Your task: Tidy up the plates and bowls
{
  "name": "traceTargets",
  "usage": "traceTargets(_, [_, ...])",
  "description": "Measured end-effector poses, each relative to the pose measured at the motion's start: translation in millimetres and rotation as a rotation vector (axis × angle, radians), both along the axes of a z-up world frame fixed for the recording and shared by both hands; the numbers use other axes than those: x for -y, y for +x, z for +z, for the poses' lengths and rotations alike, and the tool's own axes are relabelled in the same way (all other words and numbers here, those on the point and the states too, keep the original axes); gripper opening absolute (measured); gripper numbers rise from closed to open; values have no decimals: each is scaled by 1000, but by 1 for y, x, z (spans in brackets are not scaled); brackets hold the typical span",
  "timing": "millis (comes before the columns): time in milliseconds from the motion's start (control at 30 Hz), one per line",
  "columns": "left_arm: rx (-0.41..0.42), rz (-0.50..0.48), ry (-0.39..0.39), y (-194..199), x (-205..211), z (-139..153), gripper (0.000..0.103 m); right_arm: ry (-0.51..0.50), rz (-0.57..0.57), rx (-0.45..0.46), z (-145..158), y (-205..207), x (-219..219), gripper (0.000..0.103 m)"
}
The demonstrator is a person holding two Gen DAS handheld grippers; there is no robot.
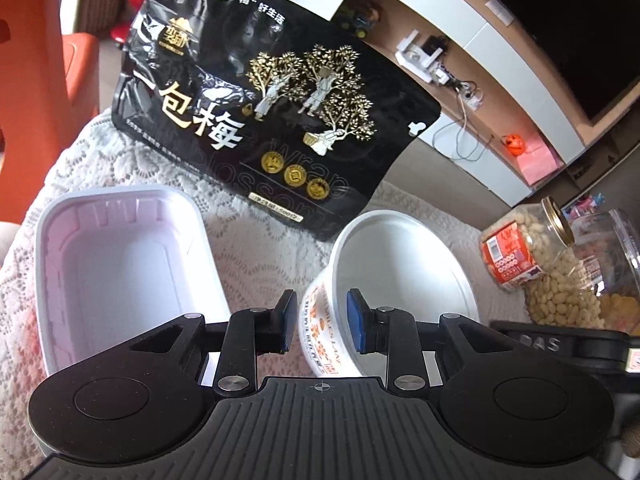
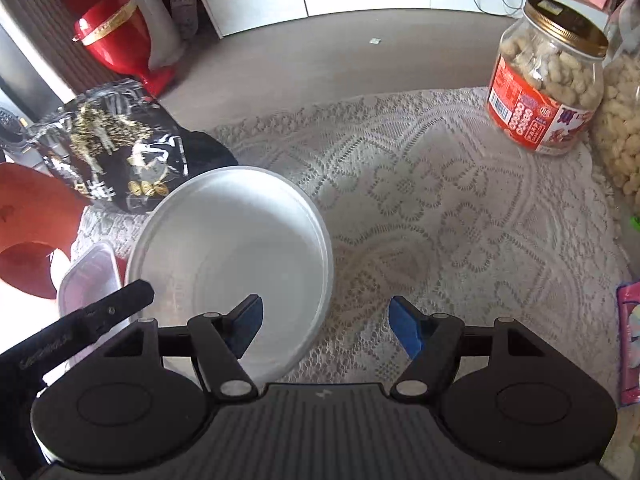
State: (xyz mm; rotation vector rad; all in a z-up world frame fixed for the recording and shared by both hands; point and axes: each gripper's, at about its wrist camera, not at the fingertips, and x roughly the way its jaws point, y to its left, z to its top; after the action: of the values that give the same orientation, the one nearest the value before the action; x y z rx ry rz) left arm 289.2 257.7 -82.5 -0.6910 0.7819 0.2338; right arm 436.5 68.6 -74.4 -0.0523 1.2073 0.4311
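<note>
A round white paper bowl (image 1: pixel 404 276) with orange print stands on the lace tablecloth. My left gripper (image 1: pixel 322 320) straddles its near-left rim, one finger outside and one inside, jaws apart and not pressing. A white rectangular plastic tray (image 1: pixel 120 268) lies empty to its left. In the right wrist view the same bowl (image 2: pixel 236 256) sits low left. My right gripper (image 2: pixel 326 328) is open, with its left finger over the bowl's inside and its right finger outside over the cloth. The tray's corner (image 2: pixel 86 276) shows at the left edge.
A black snack bag (image 1: pixel 260 120) leans behind the tray and bowl. A peanut jar (image 2: pixel 548 84) and other clear jars stand at the right. An orange chair (image 1: pixel 36 80) is at the left. The lace tablecloth (image 2: pixel 460 208) ends at the floor beyond.
</note>
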Motion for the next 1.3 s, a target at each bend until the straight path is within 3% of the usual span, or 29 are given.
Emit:
traceTargets(167, [31,5,18,2,-1,1,30,24,-45,8,-18,24,-12,68])
traceTargets(233, [21,8,15,8,-3,-2,30,16,-24,-3,-23,29,-16,54])
traceTargets(300, [7,-2,11,13,-3,-6,30,15,5,-33,-30,30,-20,49])
traceTargets(433, [-22,-36,8,21,4,-16,32,25,46,-125,-44,21,-23,27])
traceTargets(533, [-43,-42,55,23,10,-17,36,-7,108,-85,-40,4,-28,25])
traceTargets(667, [-29,-29,71,14,13,-11,30,-18,140,-47,-22,-15,-25,25])
traceTargets(900, [129,-51,21,-19,25,32,26,-34,119,49,29,-41,-2,25])
traceTargets(1100, [200,-81,102,-57,61,80,26,-15,102,147,76,-76,24,25])
traceTargets(1300, [272,-145,119,-100,99,111,27,-1,96,199,107,-120,62,25])
